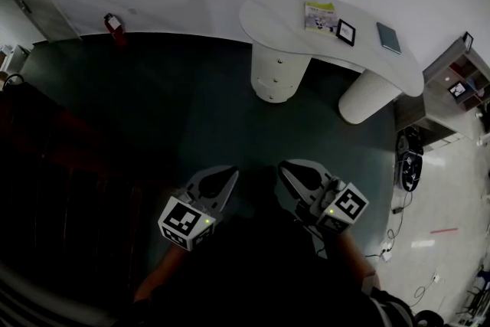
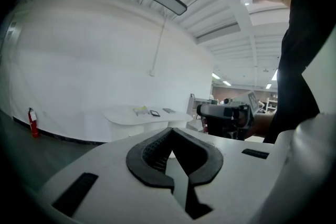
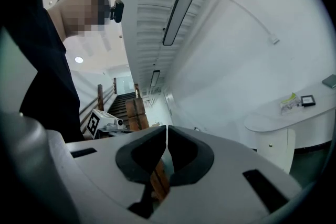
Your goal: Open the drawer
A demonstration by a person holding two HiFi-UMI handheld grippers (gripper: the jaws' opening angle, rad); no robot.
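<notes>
A white curved desk point(image 1: 398, 65) stands far ahead by the wall. Its round white drawer pedestal point(image 1: 277, 73) has small knobs, and its drawers look closed. The same pedestal point(image 3: 273, 147) shows small at the right in the right gripper view, and the desk point(image 2: 131, 113) shows distant in the left gripper view. I hold both grippers close to my body, well short of the desk. My left gripper point(image 1: 231, 173) point(image 2: 170, 131) is shut with nothing in it. My right gripper point(image 1: 282, 165) point(image 3: 167, 128) is also shut and holds nothing.
On the desk lie a booklet point(image 1: 318, 15), a small framed picture point(image 1: 346, 32) and a grey notebook point(image 1: 388, 37). A red fire extinguisher point(image 1: 113, 23) stands by the wall at the left. Dark wooden stairs point(image 1: 53, 165) lie to my left, with a shelf unit point(image 1: 459, 80) and floor cables point(image 1: 406, 165) at the right.
</notes>
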